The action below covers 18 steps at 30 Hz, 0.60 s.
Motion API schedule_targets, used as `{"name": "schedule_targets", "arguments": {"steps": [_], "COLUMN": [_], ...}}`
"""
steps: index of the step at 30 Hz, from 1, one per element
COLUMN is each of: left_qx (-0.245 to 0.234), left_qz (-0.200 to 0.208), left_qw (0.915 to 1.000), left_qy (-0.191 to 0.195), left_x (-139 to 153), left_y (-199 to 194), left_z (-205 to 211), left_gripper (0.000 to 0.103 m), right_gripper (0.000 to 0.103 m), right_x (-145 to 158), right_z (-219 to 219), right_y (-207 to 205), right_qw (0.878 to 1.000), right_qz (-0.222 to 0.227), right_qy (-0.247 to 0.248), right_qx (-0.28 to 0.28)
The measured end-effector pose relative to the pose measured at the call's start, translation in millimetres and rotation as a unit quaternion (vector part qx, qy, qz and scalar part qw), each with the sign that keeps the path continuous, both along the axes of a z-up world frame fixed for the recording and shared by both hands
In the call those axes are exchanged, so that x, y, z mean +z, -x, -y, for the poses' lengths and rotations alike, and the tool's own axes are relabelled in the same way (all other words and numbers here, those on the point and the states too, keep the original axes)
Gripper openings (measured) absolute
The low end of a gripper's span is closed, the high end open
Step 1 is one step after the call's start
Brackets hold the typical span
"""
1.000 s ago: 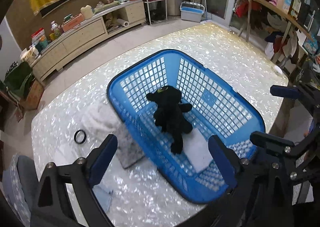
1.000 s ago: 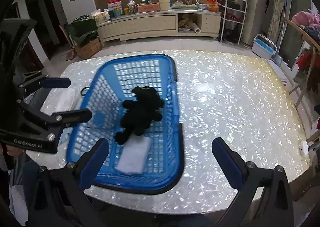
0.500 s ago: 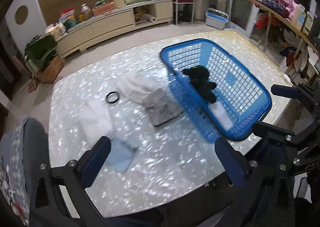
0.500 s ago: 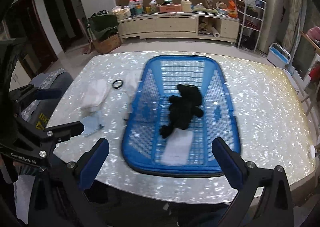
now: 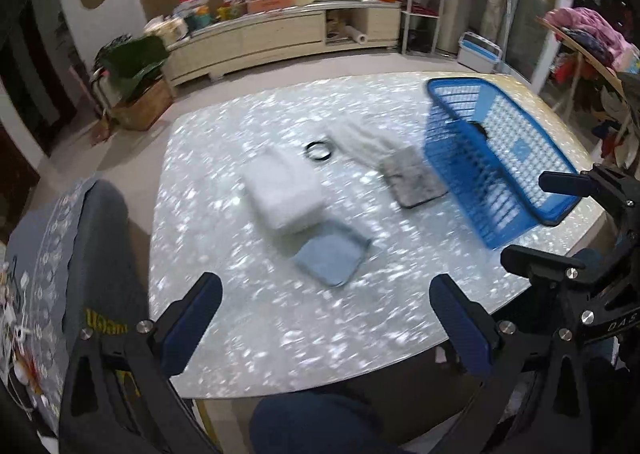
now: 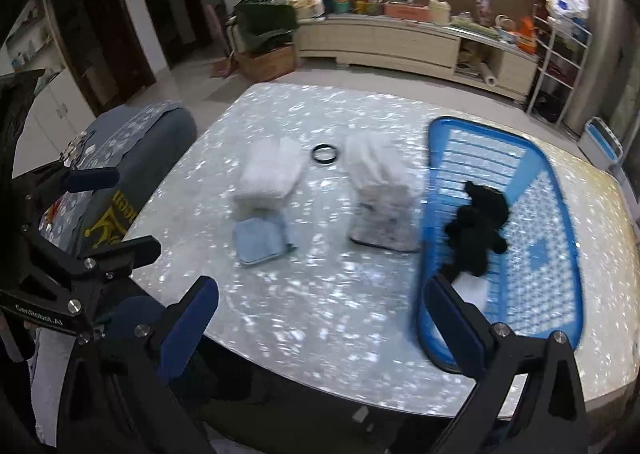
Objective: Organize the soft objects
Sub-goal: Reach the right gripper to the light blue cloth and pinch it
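Observation:
A blue basket (image 5: 516,150) (image 6: 560,214) stands at the table's right side; a black plush toy (image 6: 478,220) and a white cloth (image 6: 474,290) lie in it. On the table lie a folded white towel (image 5: 284,186) (image 6: 270,174), a light blue cloth (image 5: 330,254) (image 6: 260,240), a white and grey towel (image 5: 400,162) (image 6: 380,194) and a black ring (image 5: 318,150) (image 6: 325,153). My left gripper (image 5: 324,322) is open and empty above the table's near edge. My right gripper (image 6: 320,322) is open and empty too, near the basket's front corner.
The pearly table (image 5: 240,134) ends just before both grippers. A grey patterned chair (image 5: 80,246) (image 6: 132,158) stands at its left. A long sideboard (image 5: 272,34) with clutter runs along the far wall. A rack with clothes (image 5: 588,34) is at the right.
Both grippers have swung left, away from above the basket. The loose cloths and towels have come into the middle of both views, and the basket has slid to the right.

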<state>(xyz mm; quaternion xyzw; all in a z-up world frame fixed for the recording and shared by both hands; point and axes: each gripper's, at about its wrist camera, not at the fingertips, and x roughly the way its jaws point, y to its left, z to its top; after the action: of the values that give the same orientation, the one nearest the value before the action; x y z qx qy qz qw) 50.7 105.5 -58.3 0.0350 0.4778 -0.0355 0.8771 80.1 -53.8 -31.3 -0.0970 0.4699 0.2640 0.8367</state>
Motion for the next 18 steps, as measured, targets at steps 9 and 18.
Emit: {"name": "schedule_targets", "arguments": {"steps": [9, 18], "left_qx": [0.023, 0.019], "left_qz": [-0.032, -0.054], "left_qw": [0.9991, 0.9980], "left_qy": [0.017, 0.028], "left_x": [-36.1, -73.9], "left_y": [6.1, -24.1], "left_z": [-64.0, -83.8], "left_gripper": [0.103, 0.103], "right_gripper": [0.103, 0.103], "right_x": [-36.8, -75.2], "right_z": [-60.1, -98.1], "right_y": [-7.6, -40.1], "right_qw": [0.999, 0.997], "right_qz": [-0.023, -0.055], "right_qy": [0.028, 0.037], "right_qx": [0.024, 0.025]}}
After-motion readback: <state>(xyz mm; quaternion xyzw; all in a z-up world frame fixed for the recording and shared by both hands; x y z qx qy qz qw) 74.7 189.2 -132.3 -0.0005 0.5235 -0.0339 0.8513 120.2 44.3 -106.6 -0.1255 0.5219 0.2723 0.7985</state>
